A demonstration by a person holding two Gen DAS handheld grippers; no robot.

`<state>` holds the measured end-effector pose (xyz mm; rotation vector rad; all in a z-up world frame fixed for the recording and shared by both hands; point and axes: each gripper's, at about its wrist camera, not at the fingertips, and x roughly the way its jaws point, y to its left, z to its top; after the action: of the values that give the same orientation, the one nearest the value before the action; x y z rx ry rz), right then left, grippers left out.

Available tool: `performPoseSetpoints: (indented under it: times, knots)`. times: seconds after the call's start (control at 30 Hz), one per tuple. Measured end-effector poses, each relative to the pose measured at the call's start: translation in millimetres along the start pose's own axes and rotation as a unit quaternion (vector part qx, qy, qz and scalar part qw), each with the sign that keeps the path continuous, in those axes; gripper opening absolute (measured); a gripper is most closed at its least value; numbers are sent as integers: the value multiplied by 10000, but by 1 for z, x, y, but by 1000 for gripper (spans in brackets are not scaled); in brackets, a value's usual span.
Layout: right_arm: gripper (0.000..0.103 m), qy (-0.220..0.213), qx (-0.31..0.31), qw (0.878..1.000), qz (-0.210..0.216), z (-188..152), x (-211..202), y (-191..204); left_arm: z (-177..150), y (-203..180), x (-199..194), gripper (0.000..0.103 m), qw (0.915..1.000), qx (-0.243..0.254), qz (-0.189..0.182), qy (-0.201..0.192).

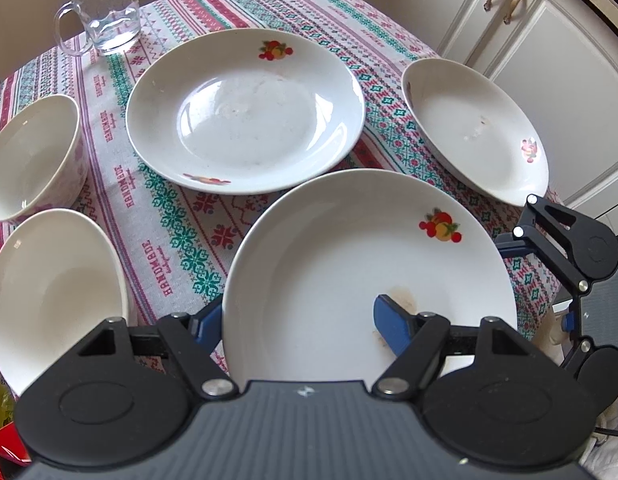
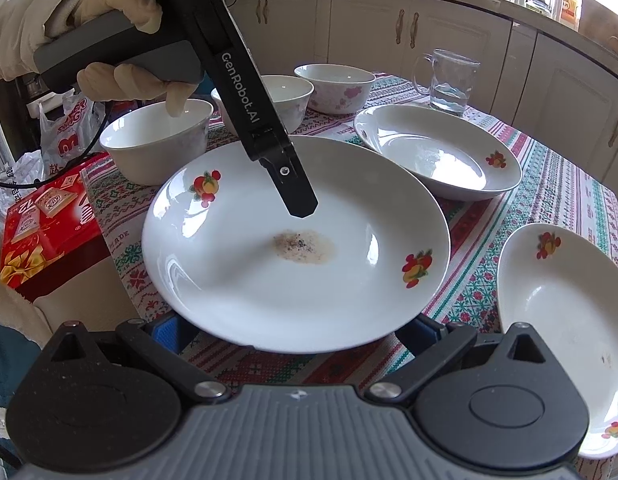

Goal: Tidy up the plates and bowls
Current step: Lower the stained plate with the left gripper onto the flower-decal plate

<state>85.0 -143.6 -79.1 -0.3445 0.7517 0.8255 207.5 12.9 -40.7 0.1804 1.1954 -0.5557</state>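
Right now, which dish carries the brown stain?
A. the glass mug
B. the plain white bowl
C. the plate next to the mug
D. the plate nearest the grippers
D: the brown stain sits in the middle of the nearest plate, with the left gripper's finger hanging just above it.

left gripper (image 2: 297,204): black, "GenRobot.AI" lettering, grey handle | fingers (image 1: 393,320): blue pads | hand (image 2: 109,40): cream glove
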Motion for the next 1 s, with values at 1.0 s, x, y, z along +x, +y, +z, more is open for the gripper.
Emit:
performPoseSetpoints:
  times: [1.0]
  knots:
    - [103, -113, 48, 9997, -233, 7, -38, -47, 56, -32, -6, 76, 9994, 269, -97, -220]
